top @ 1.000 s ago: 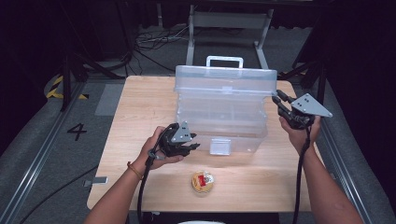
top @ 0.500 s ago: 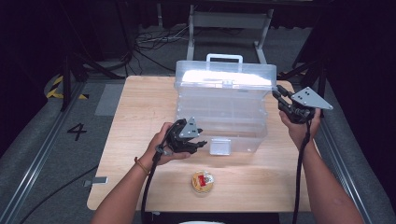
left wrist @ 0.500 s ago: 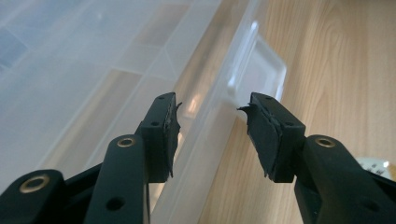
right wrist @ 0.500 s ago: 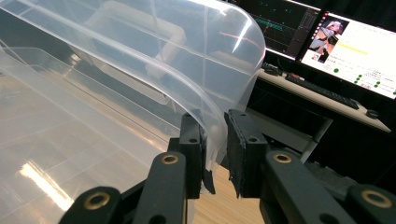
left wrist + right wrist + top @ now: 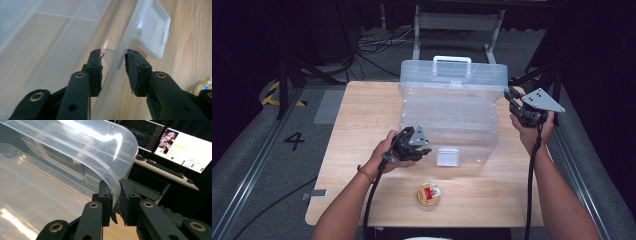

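Box: the clear plastic box (image 5: 452, 135) stood in the middle of the desk (image 5: 362, 110), its handle side away from me.
Latch: the white front latch (image 5: 152, 32) hung loose off the front wall, so I judged the unfastening done.
Lid: the lid (image 5: 452, 80) stood partly raised. In the right gripper view its curved edge arched clear above the base, with a gap between them.
Right jaws: my right gripper (image 5: 115, 192) sat at the box's right end. Its jaws were narrow and had just been closing, pinched on the lid's curved edge.
Left jaws: my left gripper (image 5: 113, 62) was at the front, just beside the latch. Its jaws had just been closing and stood astride the base's front rim. One pad lay against the inner wall, but a gap showed at the other, so it was not yet a firm hold.
Other item: a small round container (image 5: 429, 194) lay on the desk near the front edge, apart from the box and untouched.
Done: latch freed, lid gripped and lifted off the base.
Left: steady the base with the left jaws and swing the lid the rest of the way. I judged the work about half through.
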